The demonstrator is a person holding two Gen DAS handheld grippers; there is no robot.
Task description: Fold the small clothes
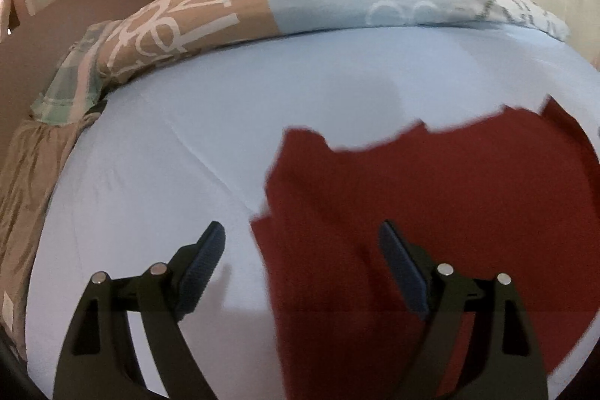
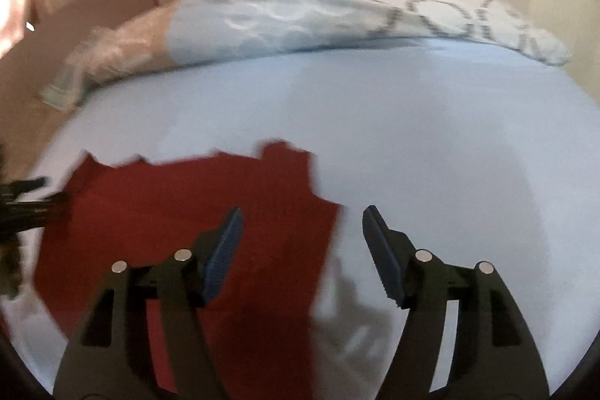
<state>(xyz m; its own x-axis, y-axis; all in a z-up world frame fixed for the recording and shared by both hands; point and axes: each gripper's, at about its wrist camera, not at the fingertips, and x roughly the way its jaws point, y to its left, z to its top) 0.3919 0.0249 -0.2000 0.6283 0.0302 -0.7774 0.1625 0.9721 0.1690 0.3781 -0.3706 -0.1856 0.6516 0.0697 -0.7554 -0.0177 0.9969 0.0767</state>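
Both grippers [image 1: 302, 242] [image 2: 302, 225] straddle red garment [image 1: 431, 197] edges, sheet [image 1: 187, 137] beyond.

Soft, even indoor light, rather dim, no glare. My left gripper [image 1: 302, 242] casts a faint shadow on the bed sheet [image 1: 187, 137] just below it; my right gripper [image 2: 302, 227] throws a broader grey one near the sheet's front edge. Right view is smeared with blur, the pillow [image 2: 300, 14] especially. Fisheye bends both views, with dark corners.
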